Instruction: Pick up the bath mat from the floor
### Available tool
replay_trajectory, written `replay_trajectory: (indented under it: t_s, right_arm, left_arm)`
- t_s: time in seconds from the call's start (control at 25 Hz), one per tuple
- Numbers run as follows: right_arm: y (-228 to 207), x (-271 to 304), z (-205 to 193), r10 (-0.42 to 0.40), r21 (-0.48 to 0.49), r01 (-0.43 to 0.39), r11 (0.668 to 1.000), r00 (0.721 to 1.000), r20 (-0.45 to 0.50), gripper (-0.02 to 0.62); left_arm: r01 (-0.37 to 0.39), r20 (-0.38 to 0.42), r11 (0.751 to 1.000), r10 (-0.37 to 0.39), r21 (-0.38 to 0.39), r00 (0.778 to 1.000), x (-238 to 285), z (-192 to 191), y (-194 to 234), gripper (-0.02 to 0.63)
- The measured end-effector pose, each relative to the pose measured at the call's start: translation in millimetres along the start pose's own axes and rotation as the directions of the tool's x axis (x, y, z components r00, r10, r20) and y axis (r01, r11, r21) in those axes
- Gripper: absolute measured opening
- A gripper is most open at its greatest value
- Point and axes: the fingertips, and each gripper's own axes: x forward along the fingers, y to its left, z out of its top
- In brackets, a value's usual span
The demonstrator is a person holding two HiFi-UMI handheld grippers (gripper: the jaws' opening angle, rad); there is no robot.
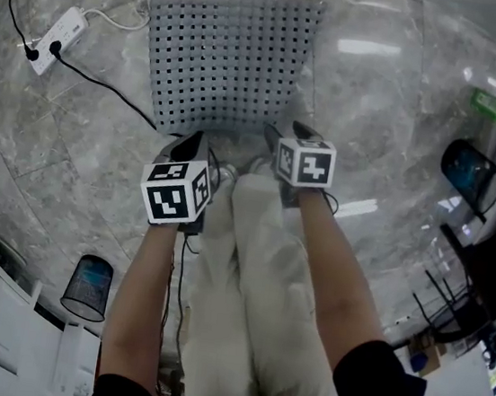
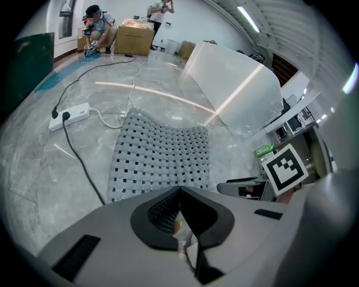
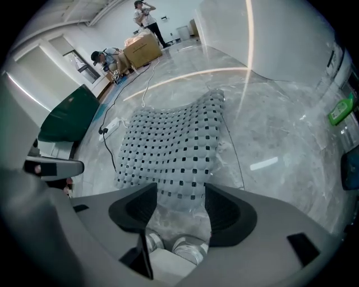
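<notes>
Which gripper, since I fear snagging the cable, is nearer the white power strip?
Left. The left gripper is at the bath mat's near left corner, on the power strip's side; the right gripper is at the mat's near right edge, farther off.

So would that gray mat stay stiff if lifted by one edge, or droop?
Probably droops: the bath mat looks thin and its surface lies wavy in the right gripper view. Likely light, being full of holes. It may slide easily on the glossy floor.

Bath mat (image 1: pixel 230 59): grey, gridded with small dark square holes. Floor (image 1: pixel 403 122): grey marble veining. Power strip (image 1: pixel 59 36): white; cable (image 1: pixel 108 90) black.
</notes>
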Motion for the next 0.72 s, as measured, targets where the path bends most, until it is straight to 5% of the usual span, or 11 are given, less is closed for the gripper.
replay_trajectory:
  t_s: [0.72]
  right_arm:
    - [-18,73,-5,0.048,0.031,-0.047,0.998,0.998,-0.035,0.359]
  left_arm:
    - [-0.003,-0.006,1.000,0.003,0.011,1.000,57,-19,17,0.000]
